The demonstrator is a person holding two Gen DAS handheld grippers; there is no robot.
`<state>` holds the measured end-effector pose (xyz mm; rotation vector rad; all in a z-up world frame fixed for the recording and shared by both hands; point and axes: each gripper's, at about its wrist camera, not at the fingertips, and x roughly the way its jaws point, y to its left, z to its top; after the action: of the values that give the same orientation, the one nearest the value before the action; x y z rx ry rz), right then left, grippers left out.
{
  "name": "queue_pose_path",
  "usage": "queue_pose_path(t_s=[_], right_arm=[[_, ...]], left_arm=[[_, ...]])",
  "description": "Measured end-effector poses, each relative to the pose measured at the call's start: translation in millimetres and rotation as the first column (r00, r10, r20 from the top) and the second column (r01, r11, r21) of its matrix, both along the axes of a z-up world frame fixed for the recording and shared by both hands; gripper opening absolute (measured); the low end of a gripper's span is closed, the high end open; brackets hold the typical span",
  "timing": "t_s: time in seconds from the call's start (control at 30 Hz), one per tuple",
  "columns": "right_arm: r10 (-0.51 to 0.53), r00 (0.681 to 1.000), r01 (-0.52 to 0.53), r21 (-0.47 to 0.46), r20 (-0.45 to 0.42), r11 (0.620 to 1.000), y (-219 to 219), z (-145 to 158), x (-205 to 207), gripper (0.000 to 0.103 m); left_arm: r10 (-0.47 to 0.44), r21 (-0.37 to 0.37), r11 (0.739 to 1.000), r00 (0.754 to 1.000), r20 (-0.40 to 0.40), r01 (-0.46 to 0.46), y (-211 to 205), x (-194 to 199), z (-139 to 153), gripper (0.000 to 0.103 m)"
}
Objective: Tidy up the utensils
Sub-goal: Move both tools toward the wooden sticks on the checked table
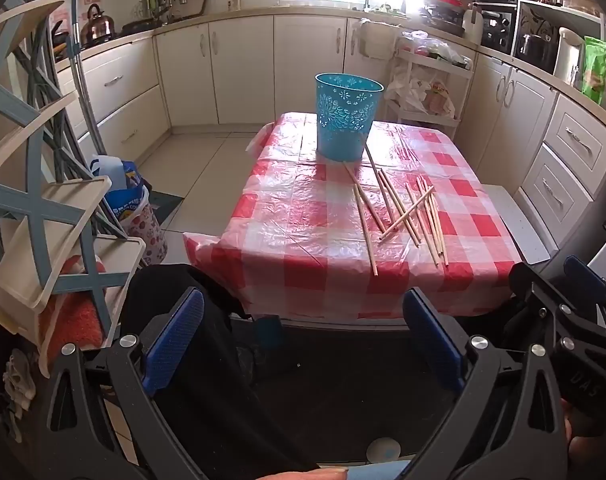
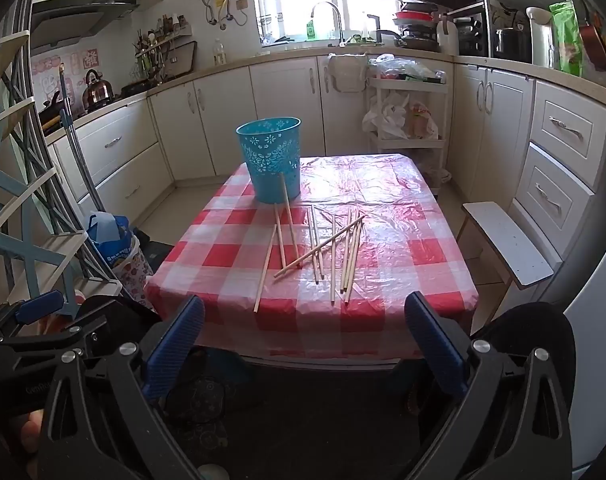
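Both tongs stand fully spread and empty: the left gripper (image 1: 303, 336) and right gripper (image 2: 305, 340) hover short of the near edge of the red-and-white checked plastic tablecloth (image 2: 383, 200).

The loose pale wooden chopsticks (image 2: 323, 248) lie scattered at mid-table, just in front of the perforated turquoise plastic bin (image 2: 270, 160).

Risk: several sticks overlap (one lies diagonally across the rest), so a pinch may lift two or flick a neighbour off the slick cloth.

Orientation: long axes run mostly away from the viewer, toward the bin; one stick leans against its wall.
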<state>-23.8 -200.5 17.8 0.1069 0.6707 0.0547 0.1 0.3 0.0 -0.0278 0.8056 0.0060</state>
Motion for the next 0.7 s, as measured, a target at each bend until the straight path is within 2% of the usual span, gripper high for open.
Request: queue_pose_path(t_s=[0.7], right_arm=[[-0.009,1.0,0.009,0.008,0.006,1.0,-3,1,-4,0.096]], left_arm=[[-0.011,-0.041,0.999,0.999,-0.031,0.01,-1,-14,-9,0.096]])
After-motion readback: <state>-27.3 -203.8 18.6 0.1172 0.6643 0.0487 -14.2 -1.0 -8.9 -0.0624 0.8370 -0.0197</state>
